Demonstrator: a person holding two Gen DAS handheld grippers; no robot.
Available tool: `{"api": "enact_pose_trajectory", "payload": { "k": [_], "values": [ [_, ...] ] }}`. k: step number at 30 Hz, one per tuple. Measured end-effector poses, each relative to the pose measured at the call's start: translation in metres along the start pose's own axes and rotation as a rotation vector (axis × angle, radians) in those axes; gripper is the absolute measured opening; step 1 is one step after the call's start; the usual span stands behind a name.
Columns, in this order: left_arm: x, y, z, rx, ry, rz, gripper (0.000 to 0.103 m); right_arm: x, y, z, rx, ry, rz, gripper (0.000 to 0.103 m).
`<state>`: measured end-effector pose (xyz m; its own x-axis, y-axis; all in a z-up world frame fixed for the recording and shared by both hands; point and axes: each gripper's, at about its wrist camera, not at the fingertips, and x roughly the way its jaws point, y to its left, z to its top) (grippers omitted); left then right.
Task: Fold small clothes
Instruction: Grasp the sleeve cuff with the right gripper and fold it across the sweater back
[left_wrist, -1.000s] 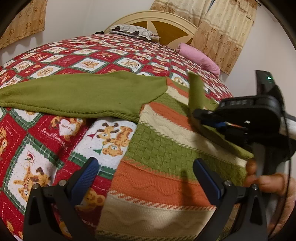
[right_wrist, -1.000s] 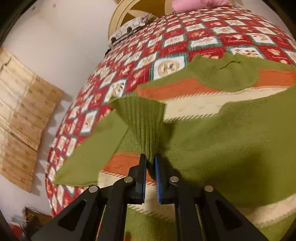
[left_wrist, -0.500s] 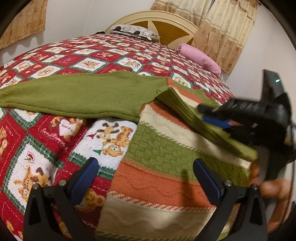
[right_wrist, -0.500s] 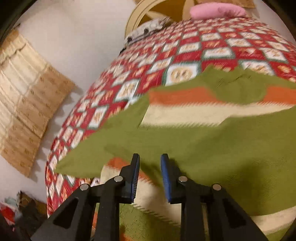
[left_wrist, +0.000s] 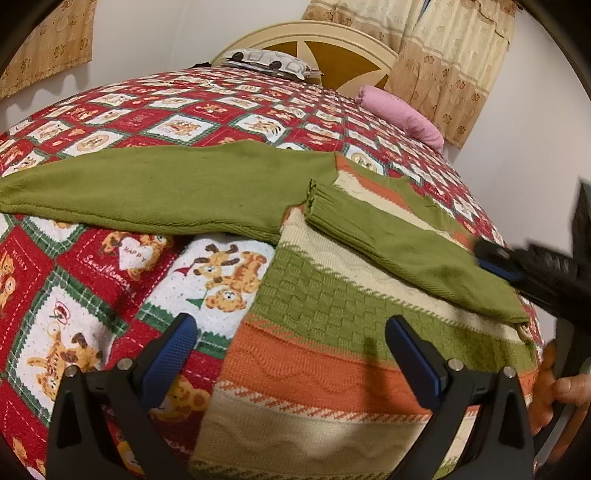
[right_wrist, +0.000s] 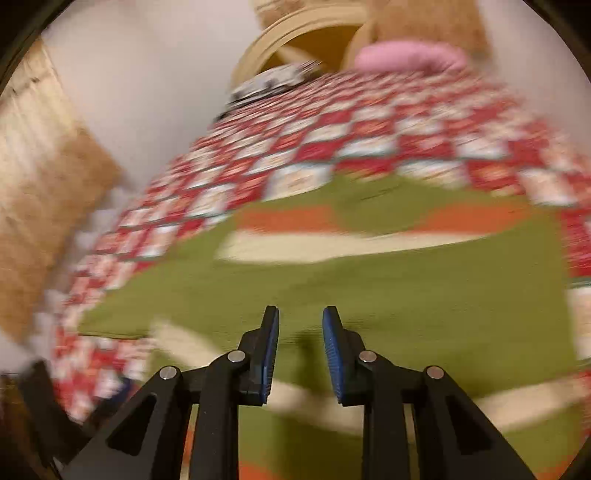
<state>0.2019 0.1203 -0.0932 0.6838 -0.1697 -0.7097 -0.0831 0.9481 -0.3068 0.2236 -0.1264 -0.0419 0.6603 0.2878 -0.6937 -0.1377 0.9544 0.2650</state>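
Note:
A knitted sweater (left_wrist: 332, 332) with green, orange and cream stripes lies flat on the bed. One green sleeve (left_wrist: 147, 188) stretches out to the left. The other sleeve (left_wrist: 399, 251) lies folded across the body, its ribbed cuff near the middle. My left gripper (left_wrist: 290, 323) hovers open over the sweater's lower left edge, holding nothing. My right gripper (left_wrist: 495, 258) is blurred at the right, just off the folded sleeve. In the blurred right wrist view the right gripper (right_wrist: 301, 314) has its jaws apart above the green knit (right_wrist: 406, 288), with nothing between them.
A red patchwork bedspread (left_wrist: 92, 277) with bear prints covers the bed. A pink pillow (left_wrist: 402, 114), a grey patterned pillow (left_wrist: 266, 62) and a cream headboard (left_wrist: 332, 48) sit at the far end. Curtains (left_wrist: 443, 55) hang behind. A hand (left_wrist: 565, 387) holds the right gripper.
The right gripper let go of the green sleeve cuff, which now lies across the sweater body, and pulled back to the right and up. The left gripper stayed still.

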Motion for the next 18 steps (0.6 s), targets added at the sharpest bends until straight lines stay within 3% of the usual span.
{"api": "enact_pose_trajectory", "payload": {
  "k": [3,5,6,7,9,13,18],
  "values": [
    [0.000,-0.001,0.000,0.001,0.000,0.001,0.103,-0.015,-0.051,-0.006,0.007,0.002,-0.164,0.026],
    [0.000,-0.001,0.000,0.001,0.000,0.002,0.103,-0.017,-0.086,-0.016,0.047,0.042,-0.217,0.026],
    [0.000,-0.001,-0.001,0.001,0.001,0.002,0.103,-0.018,-0.099,-0.021,0.056,0.063,-0.246,0.023],
    [0.000,-0.001,-0.001,0.002,0.001,0.002,0.103,-0.018,-0.112,-0.028,0.059,0.083,-0.285,0.014],
    [0.000,-0.001,-0.001,0.005,0.002,0.007,0.103,-0.030,-0.132,-0.036,0.064,0.039,-0.273,0.000],
    [0.001,-0.001,-0.001,0.012,0.006,0.019,0.103,-0.035,-0.149,-0.040,0.156,0.000,-0.266,0.000],
    [0.001,-0.001,-0.002,0.008,0.005,0.014,0.103,-0.035,-0.148,-0.041,0.152,-0.026,-0.292,0.000]
  ]
}}
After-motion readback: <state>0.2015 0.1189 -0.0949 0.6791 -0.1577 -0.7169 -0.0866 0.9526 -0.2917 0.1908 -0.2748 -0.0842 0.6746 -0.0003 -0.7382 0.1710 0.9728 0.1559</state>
